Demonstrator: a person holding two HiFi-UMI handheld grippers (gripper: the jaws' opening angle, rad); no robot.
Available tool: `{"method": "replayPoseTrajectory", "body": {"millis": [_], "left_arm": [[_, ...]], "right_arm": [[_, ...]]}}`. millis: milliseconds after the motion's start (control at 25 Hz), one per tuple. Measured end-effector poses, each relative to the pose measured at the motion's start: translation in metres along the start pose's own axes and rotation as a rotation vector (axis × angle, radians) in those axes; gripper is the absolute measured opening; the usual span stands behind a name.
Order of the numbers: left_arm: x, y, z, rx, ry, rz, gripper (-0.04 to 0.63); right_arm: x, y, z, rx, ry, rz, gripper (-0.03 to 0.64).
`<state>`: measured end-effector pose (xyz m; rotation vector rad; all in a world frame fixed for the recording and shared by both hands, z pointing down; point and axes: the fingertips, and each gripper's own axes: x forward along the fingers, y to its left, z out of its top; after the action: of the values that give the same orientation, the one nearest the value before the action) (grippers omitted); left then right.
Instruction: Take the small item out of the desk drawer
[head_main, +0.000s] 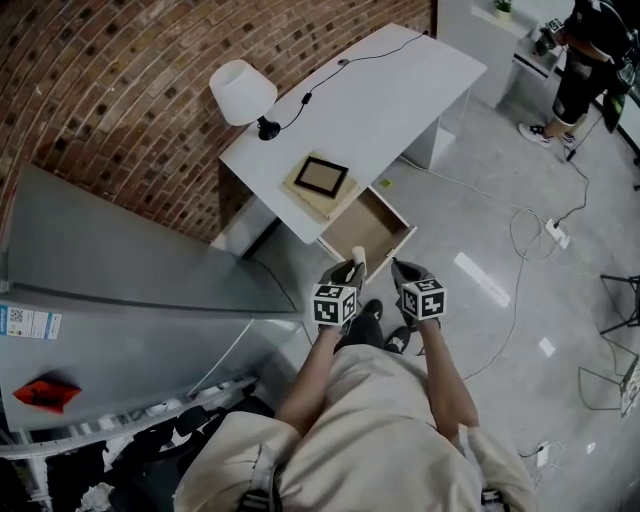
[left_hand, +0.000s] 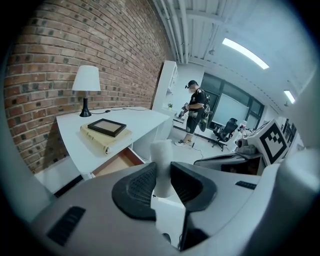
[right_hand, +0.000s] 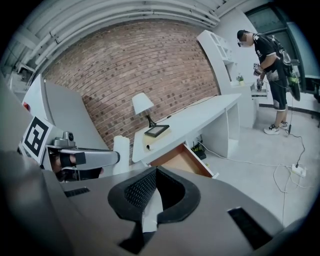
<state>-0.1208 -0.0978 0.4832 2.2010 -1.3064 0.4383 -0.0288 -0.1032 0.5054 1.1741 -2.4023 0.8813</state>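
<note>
Head view: the left gripper (head_main: 350, 272) is clamping a white cylinder (head_main: 357, 260), and the right gripper (head_main: 405, 270) is hanging just beside it at 3 o'clock. Both are hovering over the floor (head_main: 470, 210). The cylinder is sitting outside the drawer (head_main: 362, 228), just off its front at 6 o'clock. The drawer is standing open, pulled out from under the white counter (head_main: 390, 90), and is showing a tan wooden inside. On the counter a book (head_main: 312, 195) is lying with a dark picture frame (head_main: 321, 176) on top. A lamp (head_main: 243, 93) is standing at 10 o'clock of the book.

Left gripper view: both jaws are pressing on the lower part of the cylinder (left_hand: 162, 152), one pad on each side. The cylinder is standing upright and its upper part is sticking up above the pads. It is looking plain white, matt and slightly fuzzy, with a flat top and straight sides. The open drawer is showing at 9 o'clock of it, and the book and frame at 10 o'clock.

Right gripper view: the jaws are closed, with the tips meeting and nothing between the pads. The left gripper is showing at 9 o'clock with the cylinder (right_hand: 121, 150) rising out of it. The drawer (right_hand: 182, 160) is lying open at 1 o'clock, beyond the jaws. A second person (right_hand: 270, 75) is standing at 2 o'clock, well apart.
</note>
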Motion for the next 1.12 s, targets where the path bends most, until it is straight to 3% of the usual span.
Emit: {"method": "replayPoseTrajectory", "body": {"millis": [440, 1120], "left_arm": [[0.002, -0.005, -0.005, -0.019, 0.0, 0.002, 0.103], [-0.001, -0.015, -0.015, -0.024, 0.005, -0.023, 0.106]], "right_arm": [[-0.005, -0.012, -0.008, 0.02, 0.029, -0.063, 0.026], [-0.009, -0.001, -0.019, -0.009, 0.054, -0.023, 0.026]]}}
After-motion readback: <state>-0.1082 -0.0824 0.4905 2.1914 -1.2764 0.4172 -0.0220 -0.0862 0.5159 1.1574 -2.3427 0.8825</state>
